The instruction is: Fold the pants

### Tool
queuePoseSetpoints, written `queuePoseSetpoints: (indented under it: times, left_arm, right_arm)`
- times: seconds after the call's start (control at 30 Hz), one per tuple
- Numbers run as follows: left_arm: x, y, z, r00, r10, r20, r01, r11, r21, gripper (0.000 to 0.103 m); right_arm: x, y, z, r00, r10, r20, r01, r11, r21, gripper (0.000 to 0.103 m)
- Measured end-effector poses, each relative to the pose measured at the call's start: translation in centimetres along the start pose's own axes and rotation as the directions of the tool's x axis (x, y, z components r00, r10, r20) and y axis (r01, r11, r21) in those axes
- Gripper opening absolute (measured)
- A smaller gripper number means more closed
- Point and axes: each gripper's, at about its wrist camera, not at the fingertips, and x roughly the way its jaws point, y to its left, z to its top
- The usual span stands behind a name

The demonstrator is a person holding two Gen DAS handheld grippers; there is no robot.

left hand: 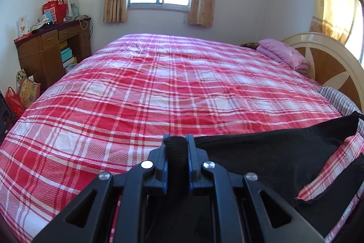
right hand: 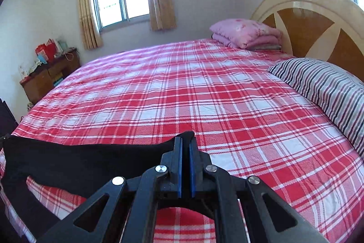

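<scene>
While the left wrist view looks across the bed (left hand: 159,83), the left gripper (left hand: 176,140) pinches a bunched black fold of the pants (left hand: 273,152), which stretch toward 3 o'clock, likely held taut for folding. From the right wrist view, the right gripper (right hand: 185,142) clamps the pants' (right hand: 79,156) corner, dark cloth trailing toward 9 o'clock, sagging over the plaid sheet.

A wide bed (right hand: 182,95) under a red and white checked sheet fills the middle of both views. Black pants (right hand: 68,158) lie spread along its near edge, lower left in the right wrist view. A striped pillow (right hand: 323,85) lies at right, a folded pink blanket (right hand: 245,33) upper right by the headboard (right hand: 318,15)
</scene>
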Motion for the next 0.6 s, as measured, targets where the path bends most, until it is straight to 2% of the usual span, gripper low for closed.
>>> queuePoseSetpoints:
  times: [0.2, 0.37, 0.6]
  left_arm:
    - [-2.9, -0.1, -0.6, 0.997, -0.041, 0.063, 0.041, 0.999, 0.003, 0.013]
    - [-4.9, 0.3, -1.9, 0.991, -0.074, 0.107, 0.073, 0.997, 0.011, 0.013]
    - [-7.4, 1.0, -4.6, 0.982, -0.119, 0.145, 0.119, 0.993, 0.011, 0.013]
  right_arm:
    - [-3.8, -0.9, -2.2, 0.998, 0.019, 0.053, -0.021, 1.0, 0.023, 0.005]
    - [-6.5, -2.5, -3.9, 0.995, 0.02, 0.099, -0.029, 0.996, 0.085, 0.005]
    - [-9.2, -5.1, -7.0, 0.993, -0.004, 0.114, -0.015, 0.986, 0.166, 0.005]
